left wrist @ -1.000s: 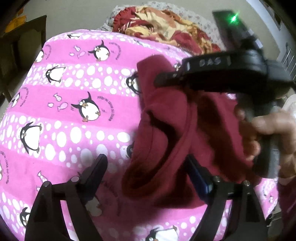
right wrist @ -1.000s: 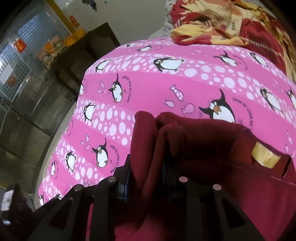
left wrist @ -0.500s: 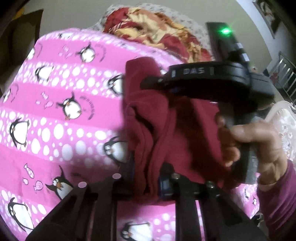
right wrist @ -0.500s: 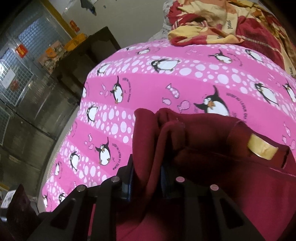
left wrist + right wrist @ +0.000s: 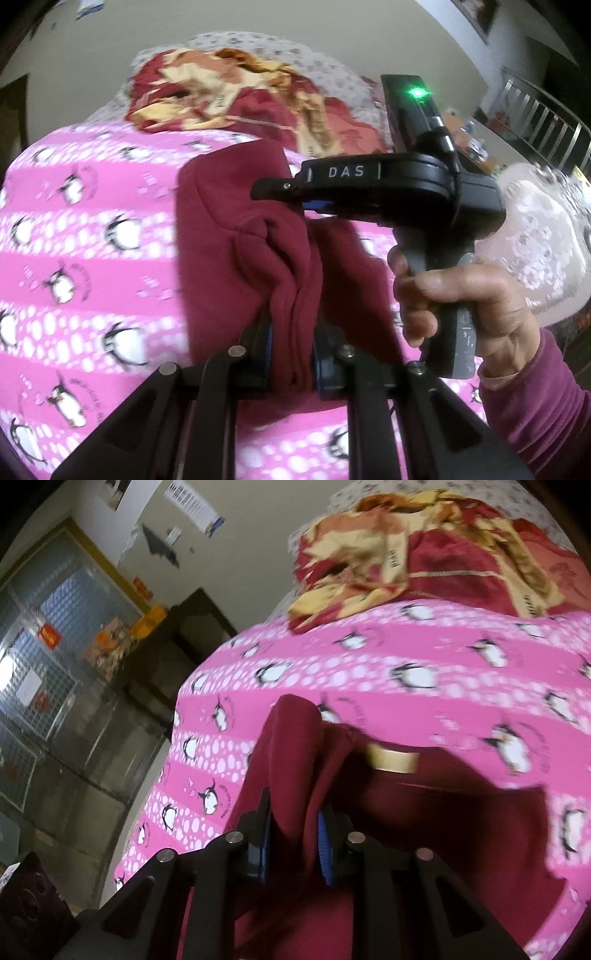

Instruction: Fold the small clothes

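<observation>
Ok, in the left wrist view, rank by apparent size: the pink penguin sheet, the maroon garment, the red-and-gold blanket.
1. pink penguin sheet, largest.
2. maroon garment.
3. red-and-gold blanket.
The last two are unsure: the garment hangs nearer the camera and partly behind the gripper, the blanket lies farther back.

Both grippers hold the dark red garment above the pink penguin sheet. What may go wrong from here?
1. The left gripper pinches a bunched ridge of the dark red garment, so layers may slip out or fold unevenly.
2. The right gripper grips a thick roll too; the fold may land creased on the pink sheet.
</observation>
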Action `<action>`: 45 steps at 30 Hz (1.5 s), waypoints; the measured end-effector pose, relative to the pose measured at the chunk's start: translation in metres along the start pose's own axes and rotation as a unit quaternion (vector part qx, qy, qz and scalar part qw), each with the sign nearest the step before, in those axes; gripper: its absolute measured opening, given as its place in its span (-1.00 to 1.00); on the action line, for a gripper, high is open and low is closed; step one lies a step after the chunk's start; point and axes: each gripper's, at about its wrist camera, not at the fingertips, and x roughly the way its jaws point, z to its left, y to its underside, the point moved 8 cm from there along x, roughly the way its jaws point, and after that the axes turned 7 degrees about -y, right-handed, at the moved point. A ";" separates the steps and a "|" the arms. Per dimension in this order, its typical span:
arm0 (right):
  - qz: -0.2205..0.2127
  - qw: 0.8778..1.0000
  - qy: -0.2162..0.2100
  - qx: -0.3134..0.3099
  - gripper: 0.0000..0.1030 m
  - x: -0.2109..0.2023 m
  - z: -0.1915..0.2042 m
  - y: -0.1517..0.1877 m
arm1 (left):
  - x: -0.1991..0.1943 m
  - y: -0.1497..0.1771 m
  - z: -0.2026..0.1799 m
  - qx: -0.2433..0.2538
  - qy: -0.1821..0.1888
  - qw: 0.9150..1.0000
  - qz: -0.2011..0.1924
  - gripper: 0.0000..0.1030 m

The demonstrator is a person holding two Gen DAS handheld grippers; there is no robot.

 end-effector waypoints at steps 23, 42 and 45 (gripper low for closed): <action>-0.036 0.991 0.083 0.096 -0.22 -0.106 -0.115 0.051 | 0.027 0.031 -0.096 0.112 0.054 0.989 0.081 0.39; 0.043 0.996 0.034 0.066 -0.25 -0.106 -0.063 0.167 | 0.052 0.056 -0.005 0.079 -0.100 0.987 0.097 0.44; 0.009 0.997 0.042 0.061 -0.14 -0.131 -0.059 0.148 | 0.046 0.046 -0.012 0.073 -0.097 0.990 0.074 0.44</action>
